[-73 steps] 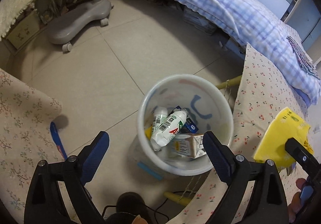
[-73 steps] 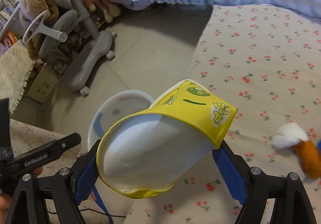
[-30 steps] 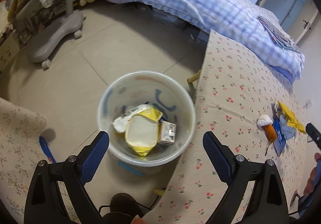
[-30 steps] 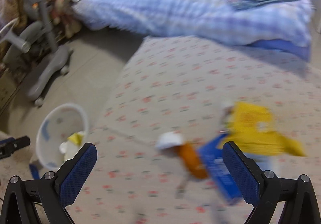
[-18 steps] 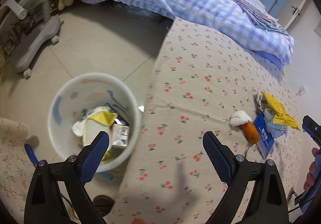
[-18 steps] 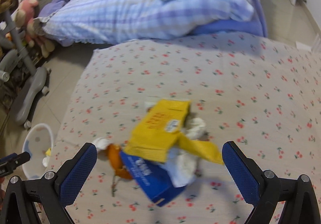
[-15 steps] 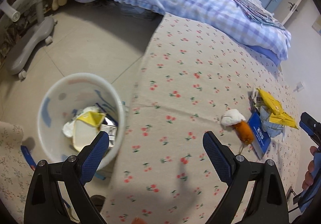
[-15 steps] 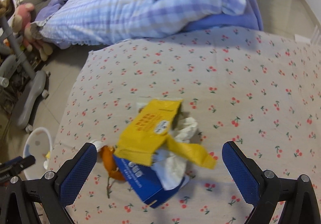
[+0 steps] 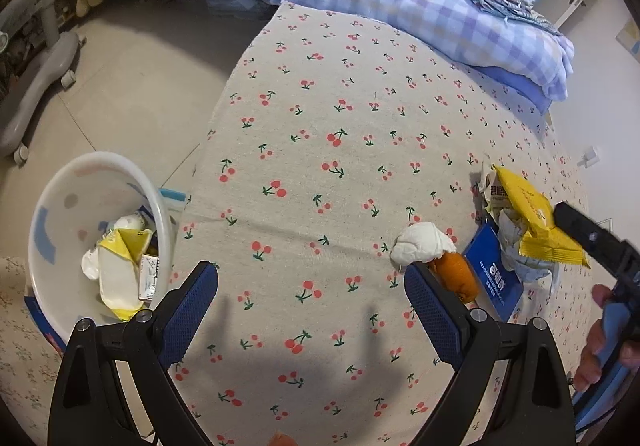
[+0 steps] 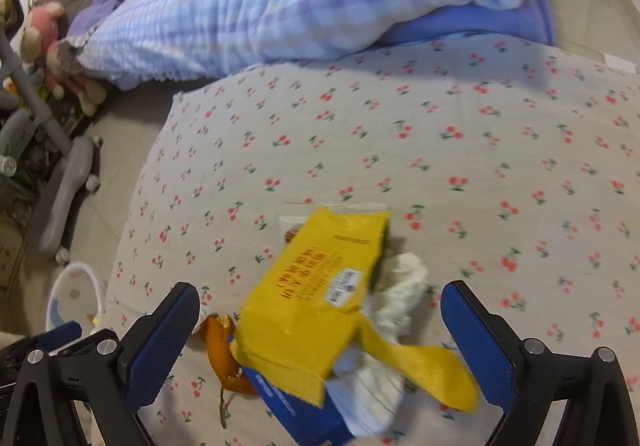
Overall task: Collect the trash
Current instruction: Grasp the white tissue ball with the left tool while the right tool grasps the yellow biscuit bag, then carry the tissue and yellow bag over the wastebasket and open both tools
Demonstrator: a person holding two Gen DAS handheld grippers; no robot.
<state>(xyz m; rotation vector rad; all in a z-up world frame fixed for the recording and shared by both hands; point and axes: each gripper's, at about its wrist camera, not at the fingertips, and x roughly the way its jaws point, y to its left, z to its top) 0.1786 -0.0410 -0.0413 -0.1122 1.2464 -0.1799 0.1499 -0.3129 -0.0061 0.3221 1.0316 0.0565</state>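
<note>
Trash heap [image 10: 332,310]: yellow wrapper over crumpled tissue, blue packet.

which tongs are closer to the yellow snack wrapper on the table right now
Right. The right tongs hang open directly over the yellow snack wrapper, which sits between their fingers. The left tongs, also open, hover over bare tablecloth, the wrapper off to their right.

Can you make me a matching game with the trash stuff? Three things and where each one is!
Things:
1. yellow cup
2. yellow wrapper
3. orange peel

Places:
A. beside the white tissue on the cloth
B. inside the white bin
C. on top of the pile, between the right gripper's open jaws

Pairs: 1-B, 2-C, 3-A
</note>
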